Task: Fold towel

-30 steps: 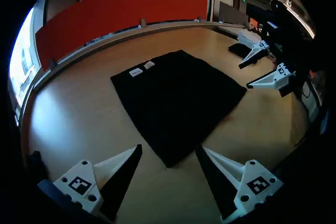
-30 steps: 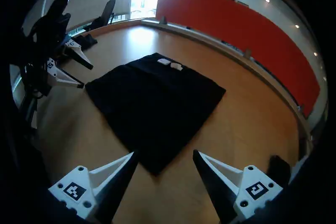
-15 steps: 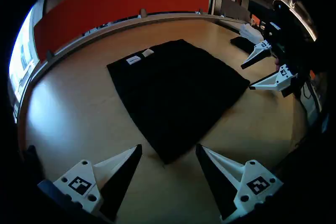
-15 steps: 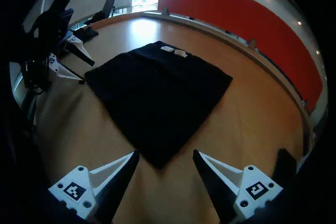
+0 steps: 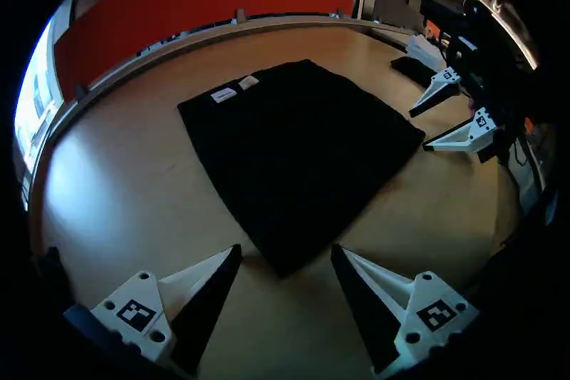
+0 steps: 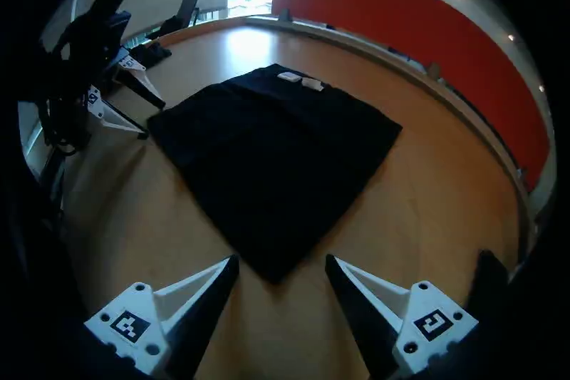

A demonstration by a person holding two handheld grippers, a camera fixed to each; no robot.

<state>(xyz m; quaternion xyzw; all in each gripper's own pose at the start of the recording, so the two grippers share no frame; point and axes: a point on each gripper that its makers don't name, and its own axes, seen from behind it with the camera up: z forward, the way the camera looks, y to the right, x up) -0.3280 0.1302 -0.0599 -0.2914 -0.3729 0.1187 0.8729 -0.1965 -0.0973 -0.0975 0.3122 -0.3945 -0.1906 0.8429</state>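
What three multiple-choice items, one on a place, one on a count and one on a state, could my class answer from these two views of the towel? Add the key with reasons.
1. Where does the towel lie?
A. Spread flat on the wooden table
B. Draped over a chair
C. Bunched in a basket

2. How many white tags sit on it?
A. One
B. Two
C. Four

3. How is the left gripper?
A. Shut on the towel
B. Open, holding nothing
C. Shut and empty

Key: 1 A, the dark cloth lies flat on bare wood. 2 B, two small tags lie side by side near its far edge. 3 B, its fingers stand wide apart and touch no cloth.
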